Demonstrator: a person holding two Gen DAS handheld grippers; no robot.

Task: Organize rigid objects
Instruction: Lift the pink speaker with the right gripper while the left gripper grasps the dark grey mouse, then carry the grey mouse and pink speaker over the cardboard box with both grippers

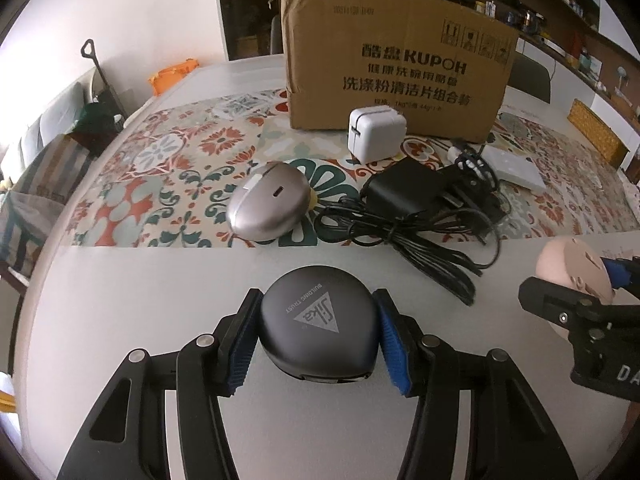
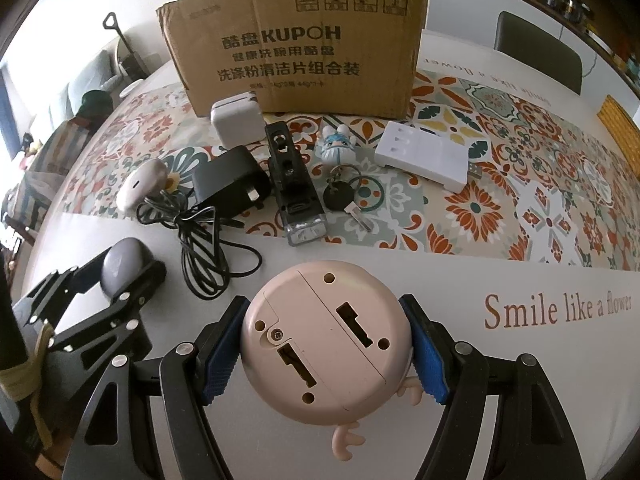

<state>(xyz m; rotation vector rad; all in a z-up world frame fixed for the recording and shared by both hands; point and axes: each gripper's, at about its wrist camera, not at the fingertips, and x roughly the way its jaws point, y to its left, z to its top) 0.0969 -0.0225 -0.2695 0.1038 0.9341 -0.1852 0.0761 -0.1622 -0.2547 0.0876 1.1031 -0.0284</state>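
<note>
Both tongs are loaded: left tongs (image 1: 318, 340) clamped on the dark rounded case (image 1: 318, 320), right tongs (image 2: 326, 354) clamped on the pink round toy (image 2: 326, 344), each just over the bare table (image 2: 480, 380). Ahead stands the cardboard box (image 2: 292, 40). Best play, I'd say: keep both grips square, clear the black cable (image 2: 204, 240), one item in at a time.

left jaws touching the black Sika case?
Touching. Left wrist view: both blue pads of the left gripper press the sides of the black Sika case, no gap.
</note>
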